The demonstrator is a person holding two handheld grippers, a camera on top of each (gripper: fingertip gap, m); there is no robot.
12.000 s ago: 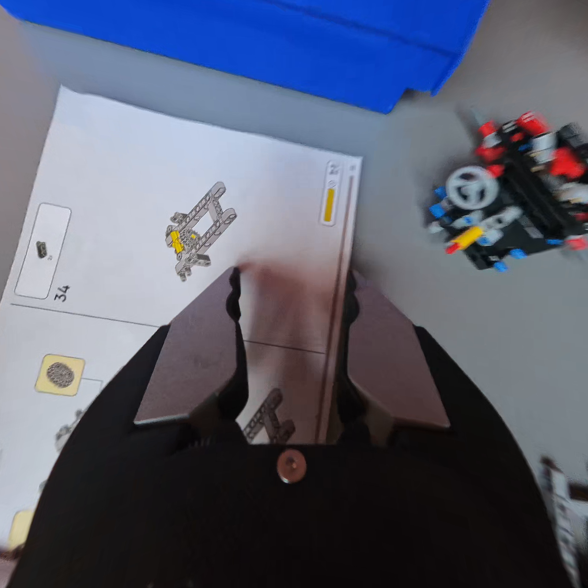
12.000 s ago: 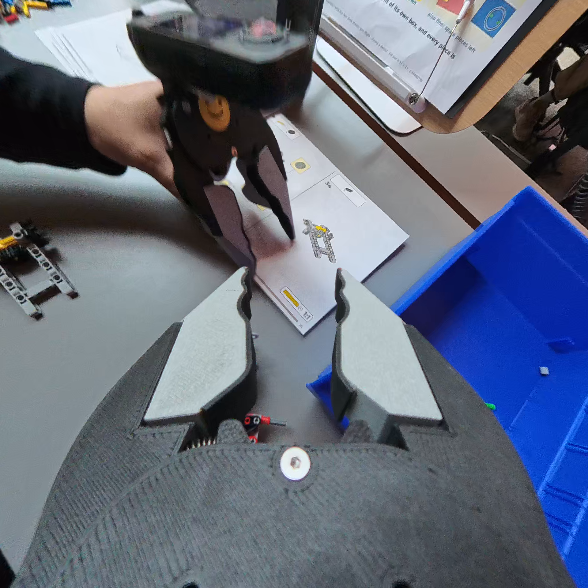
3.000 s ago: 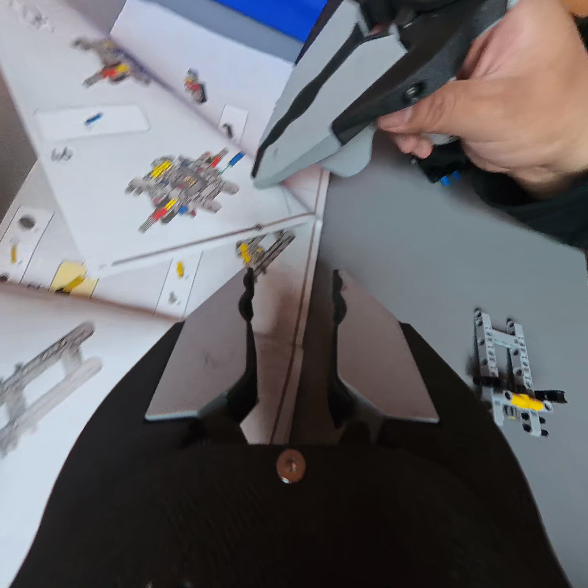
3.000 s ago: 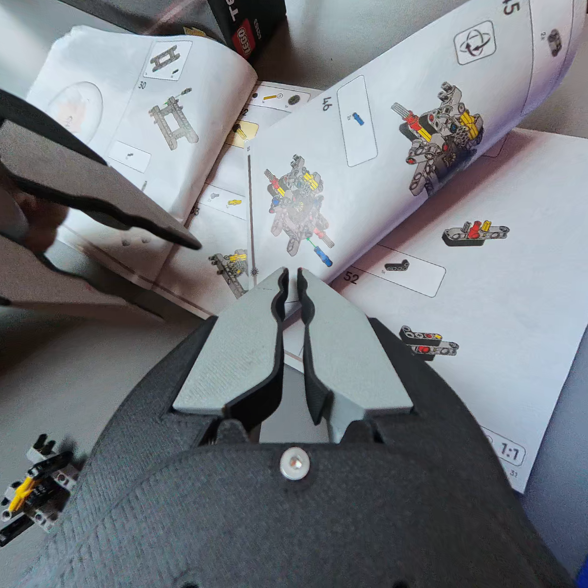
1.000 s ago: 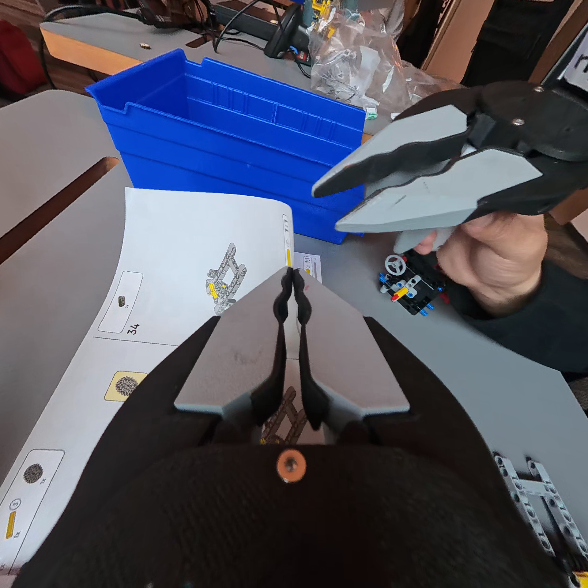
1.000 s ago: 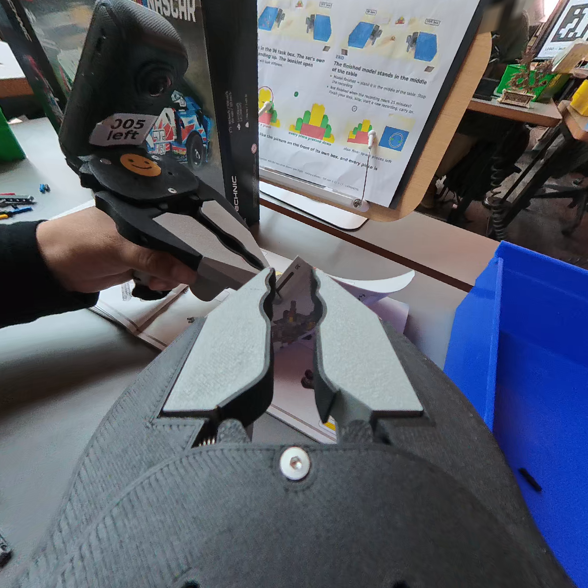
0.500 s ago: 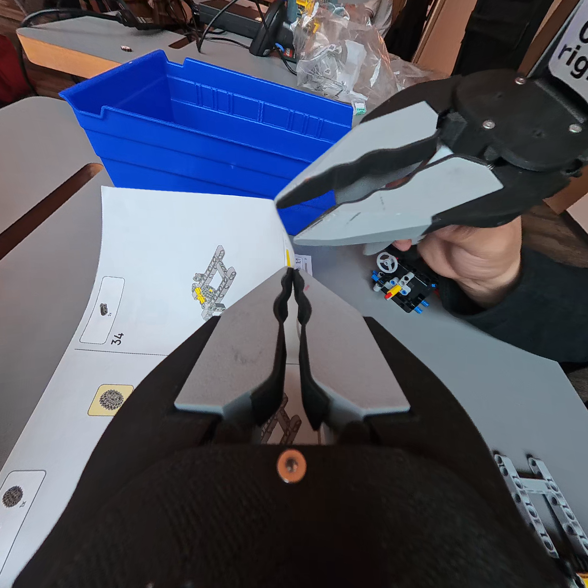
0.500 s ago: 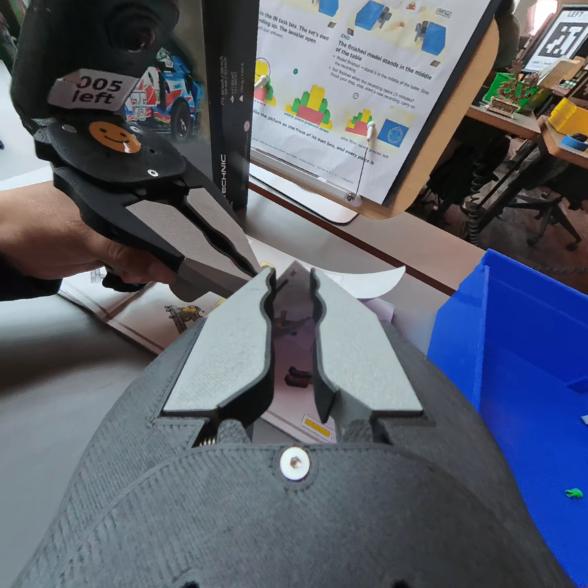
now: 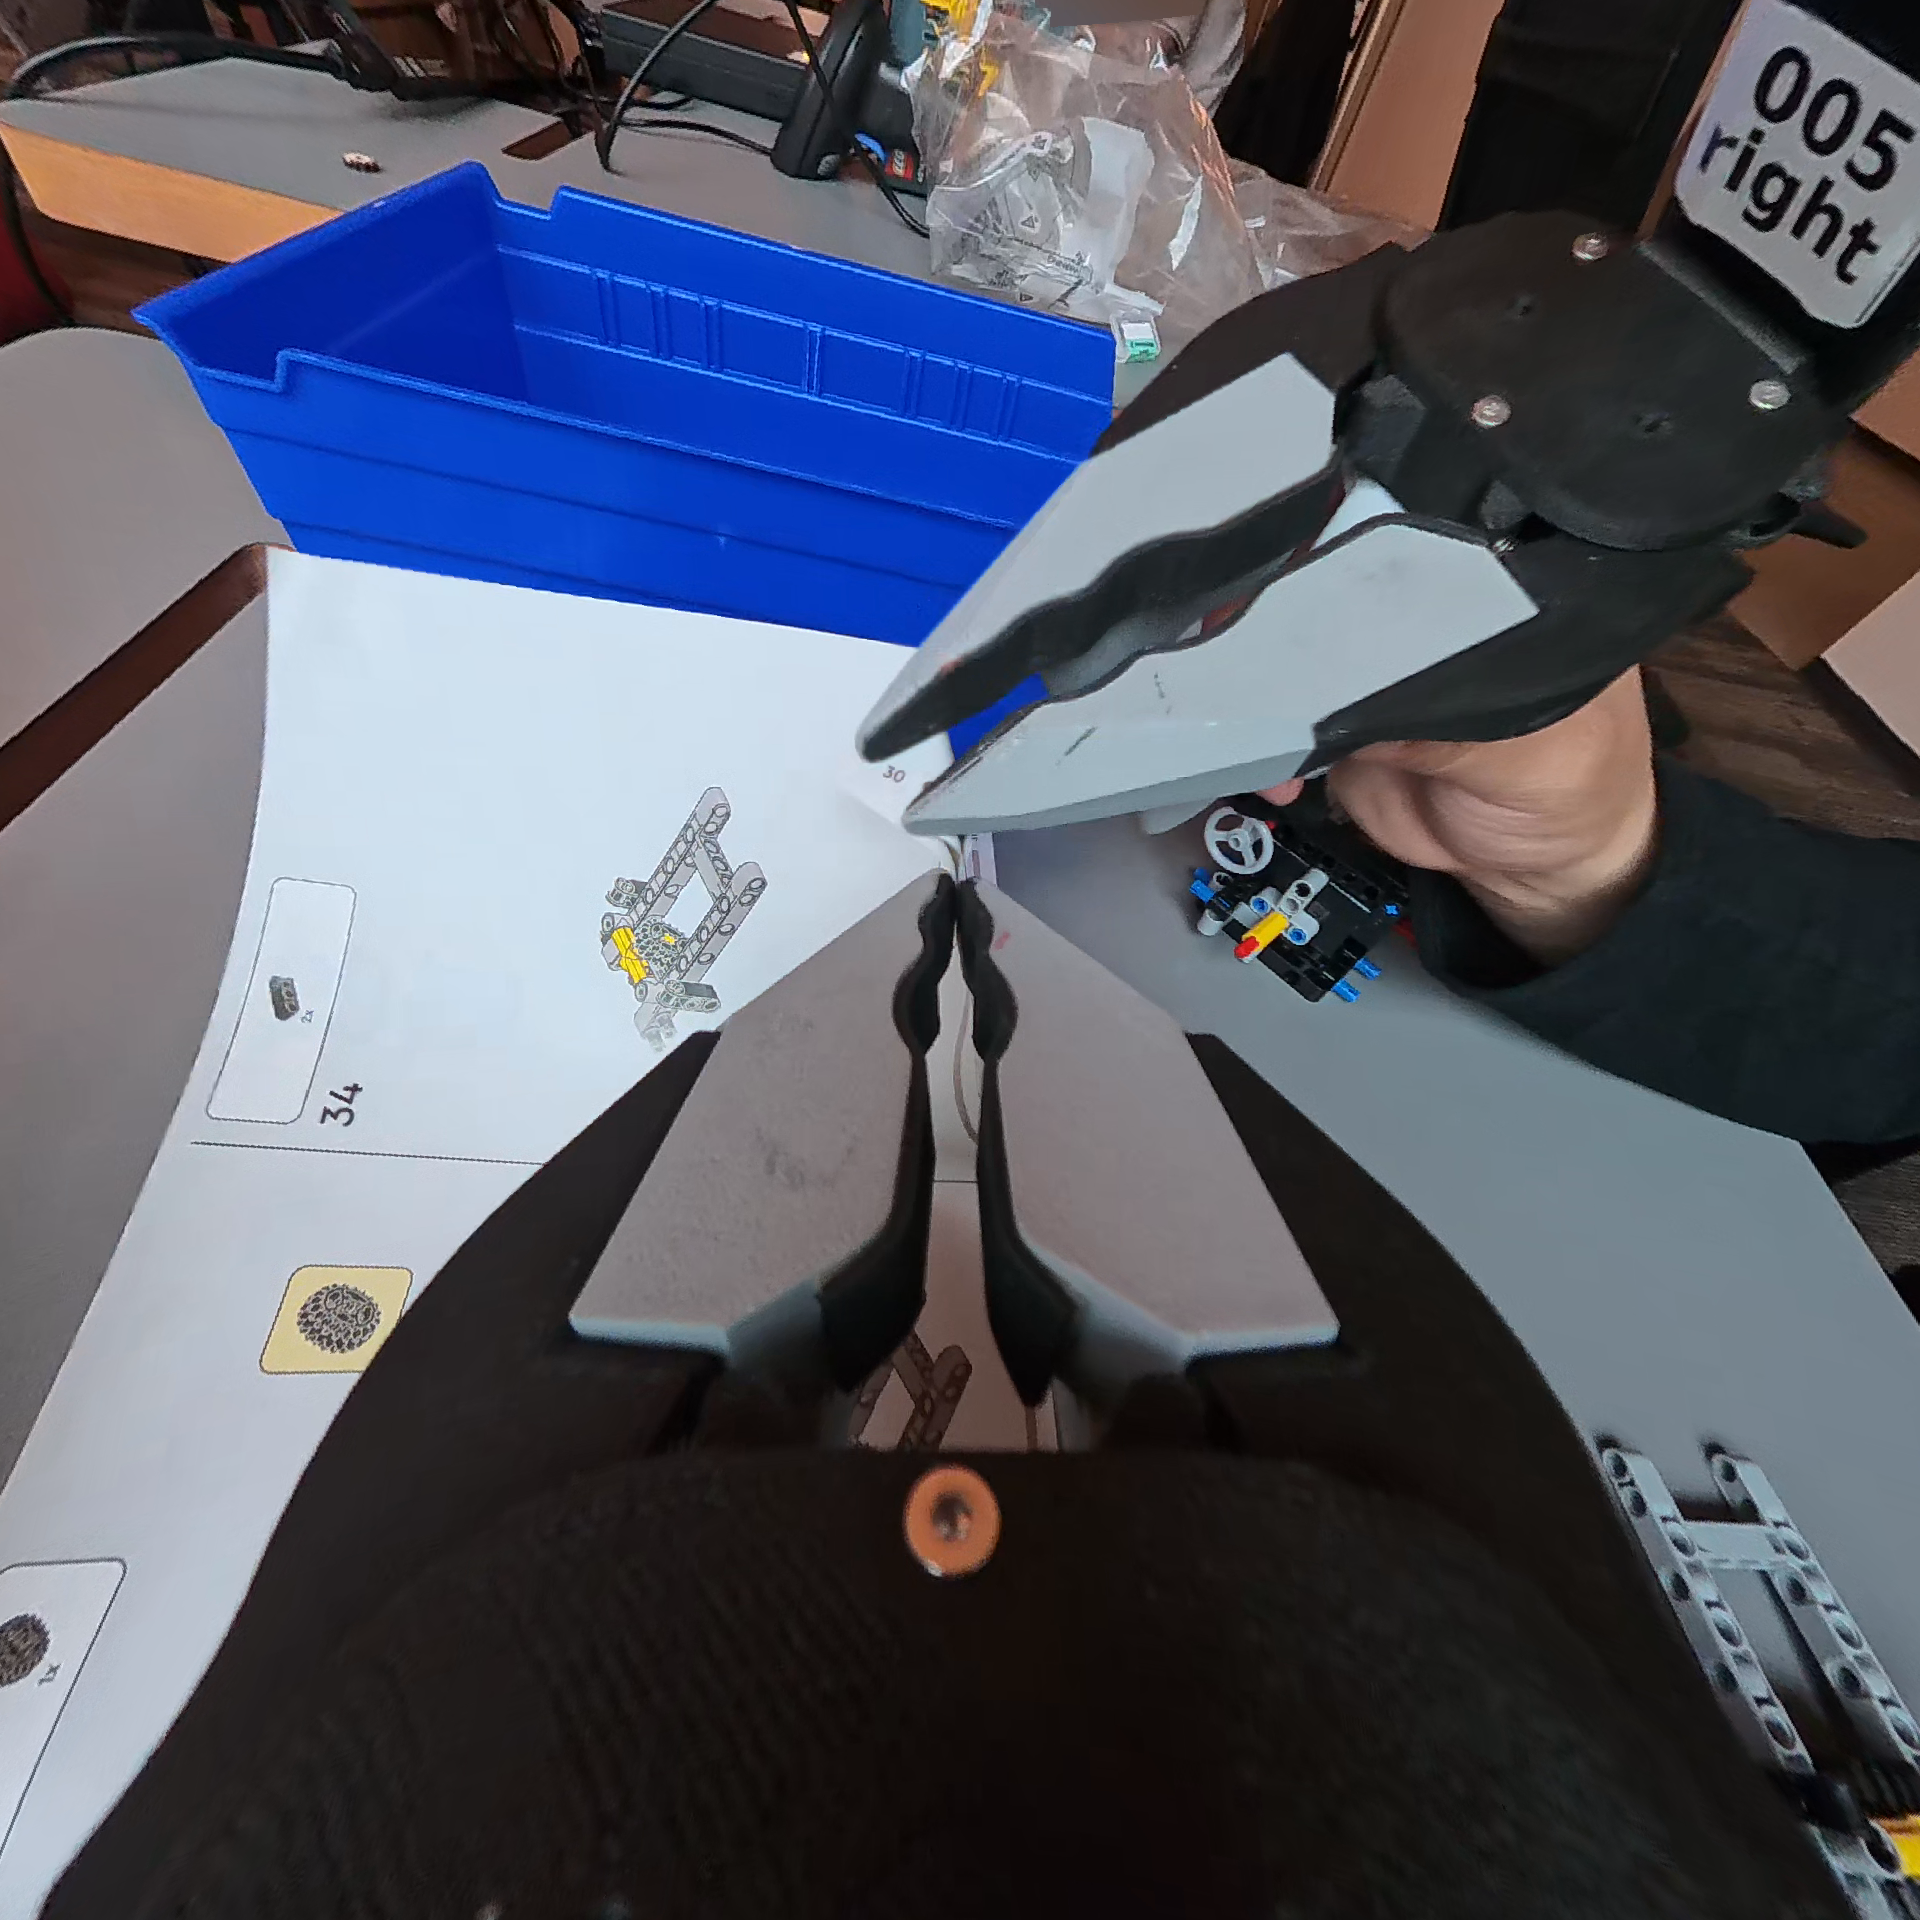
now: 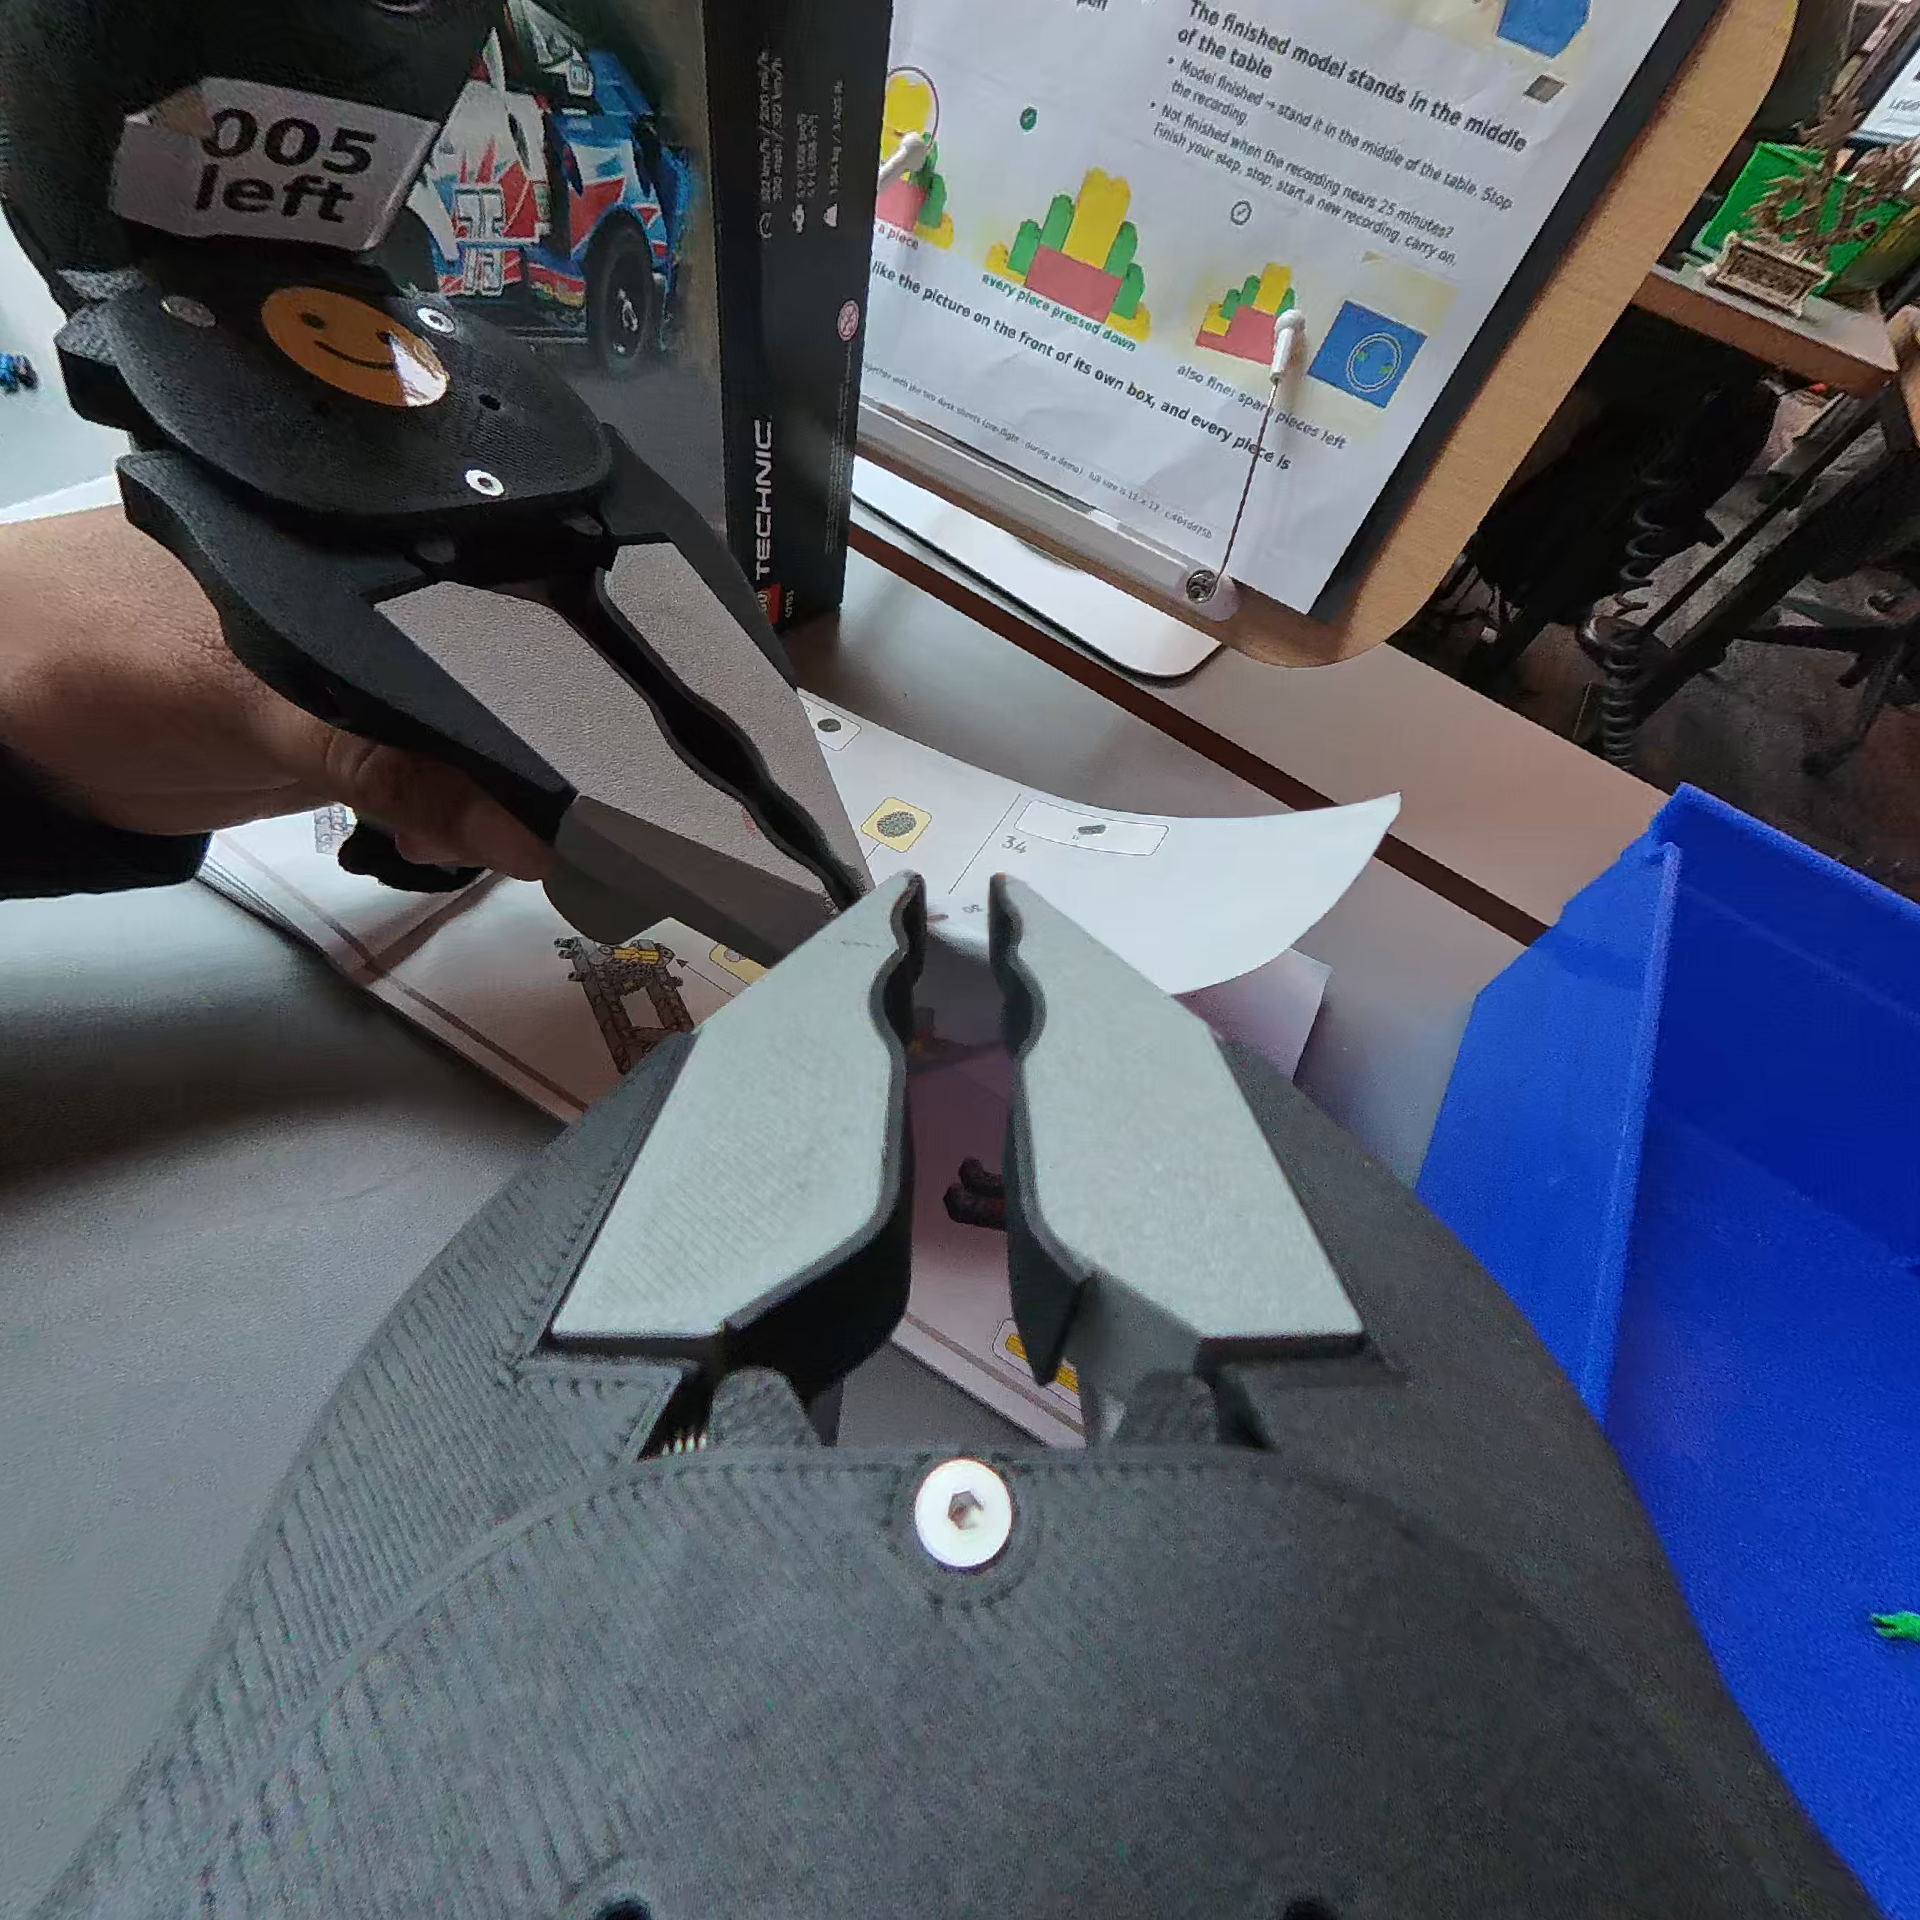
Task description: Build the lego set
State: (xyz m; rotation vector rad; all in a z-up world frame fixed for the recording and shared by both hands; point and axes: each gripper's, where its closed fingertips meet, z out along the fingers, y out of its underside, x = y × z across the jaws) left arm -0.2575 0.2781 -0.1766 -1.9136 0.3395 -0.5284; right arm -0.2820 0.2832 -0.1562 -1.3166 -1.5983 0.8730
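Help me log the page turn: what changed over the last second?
The left gripper stays shut on the lifted booklet page. The right gripper moved in toward that page's corner and its jaws widened slightly, nothing held. The blue bin and the small black assembly stayed put.

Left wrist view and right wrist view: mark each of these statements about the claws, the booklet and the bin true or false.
1. The left claw is shut on a page of the white paper instruction booklet. True.
2. The right claw is clamped fully shut. False: a small gap shows between its fingers.
3. The blue plastic bin lies beyond the booklet in the left wrist view. True.
4. The small black Lego assembly with a white steering wheel sits inside the bin. False: it rests on the grey table.
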